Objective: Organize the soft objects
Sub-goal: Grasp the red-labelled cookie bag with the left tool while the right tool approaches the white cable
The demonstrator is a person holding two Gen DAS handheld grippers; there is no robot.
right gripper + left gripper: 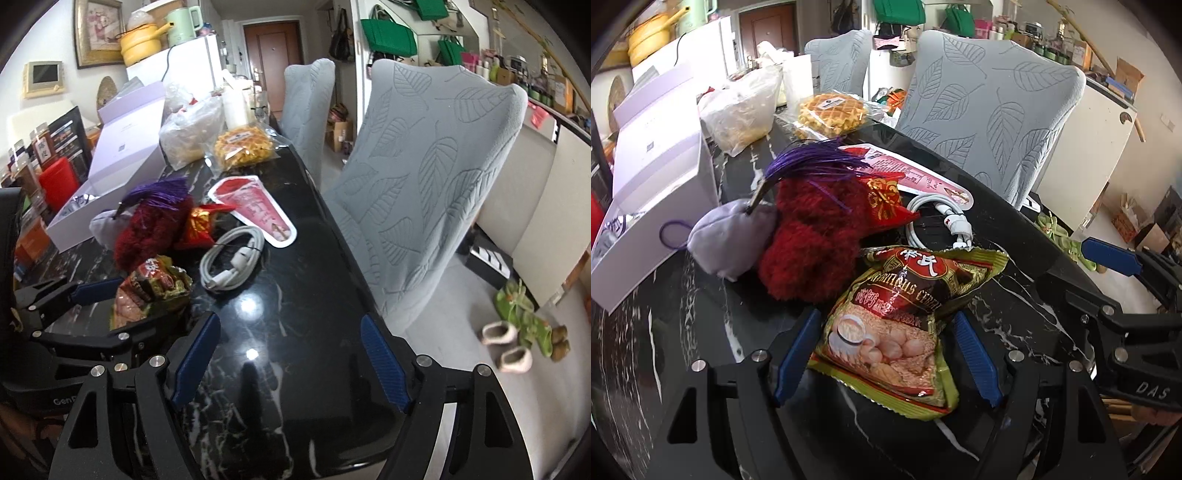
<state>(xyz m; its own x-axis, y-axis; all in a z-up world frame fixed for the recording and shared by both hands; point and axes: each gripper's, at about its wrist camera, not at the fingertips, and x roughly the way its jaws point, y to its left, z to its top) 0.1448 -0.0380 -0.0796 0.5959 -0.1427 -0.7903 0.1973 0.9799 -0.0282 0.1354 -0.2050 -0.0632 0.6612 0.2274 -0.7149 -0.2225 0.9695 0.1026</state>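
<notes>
A green cereal packet [901, 325] lies on the black marble table [1008, 236], between the open jaws of my left gripper [886, 354]; the fingers do not press it. Behind it sit a red fuzzy plush [816, 236], a lilac pouch [735, 236] with a purple tassel [809, 158], and a small red-gold sachet [886, 203]. My right gripper [288, 358] is open and empty over bare table near the front edge. The right wrist view also shows the packet [147, 295], the plush [151, 229] and my left gripper's fingers [96, 290] beside the packet.
A coiled white cable [232, 262] and a pink card [258, 210] lie mid-table. An open white box [653, 184], a plastic bag [746, 107] and packed waffles [831, 112] stand at the back. Two grey-covered chairs [436, 177] line the table's right edge.
</notes>
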